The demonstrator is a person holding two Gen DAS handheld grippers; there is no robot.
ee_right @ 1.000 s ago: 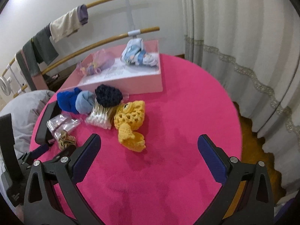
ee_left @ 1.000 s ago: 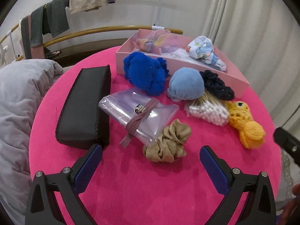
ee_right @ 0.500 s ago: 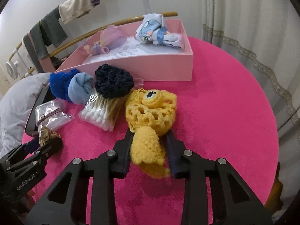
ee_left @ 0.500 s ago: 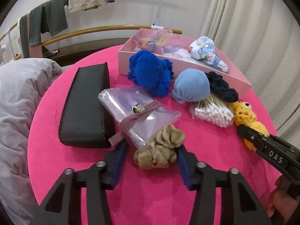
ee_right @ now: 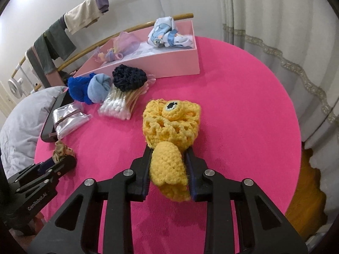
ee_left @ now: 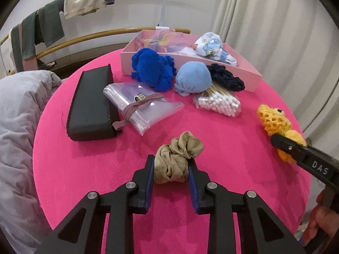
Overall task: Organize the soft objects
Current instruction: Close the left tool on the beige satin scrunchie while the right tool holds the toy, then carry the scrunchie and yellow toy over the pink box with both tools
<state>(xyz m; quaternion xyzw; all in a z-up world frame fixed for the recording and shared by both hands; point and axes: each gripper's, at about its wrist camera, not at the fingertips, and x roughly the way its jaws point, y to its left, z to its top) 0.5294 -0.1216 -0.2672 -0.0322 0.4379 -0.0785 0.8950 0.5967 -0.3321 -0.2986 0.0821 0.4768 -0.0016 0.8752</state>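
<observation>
Left gripper (ee_left: 170, 167) jaws just closed, clamped on beige scrunchie (ee_left: 178, 158) at near edge of round pink worktop (ee_left: 84, 165); scrunchie bunched between blue pads, top part sticking out past fingertips. Right gripper (ee_right: 169, 165) jaws clamped on tail end of yellow crochet fish (ee_right: 171, 137), also just closed; netted body with eye sticking out ahead of the fingers, over right-centre of worktop. Pink box (ee_left: 250, 74) at far side of worktop, holding printed sock bundle (ee_left: 211, 46) and pale purple gauzy item (ee_left: 165, 40). Just in front of box, in a row: bright blue fuzzy bundle (ee_left: 152, 69), light blue rolled sock (ee_left: 192, 78), dark navy crochet piece (ee_left: 226, 78) lying partly on bag of cotton swabs (ee_left: 218, 103). Left of those, clear plastic pouch (ee_left: 144, 108) wrapped with mauve elastic band (ee_left: 137, 108), leaning against black case (ee_left: 93, 103). Grey quilt (ee_left: 17, 114) beyond left rim of worktop. Clothes (ee_left: 53, 23) hung on wooden rails at back, curtain (ee_left: 275, 21) on right. Fingers of a hand (ee_left: 317, 224) visible at lower right of left wrist view, behind right gripper
</observation>
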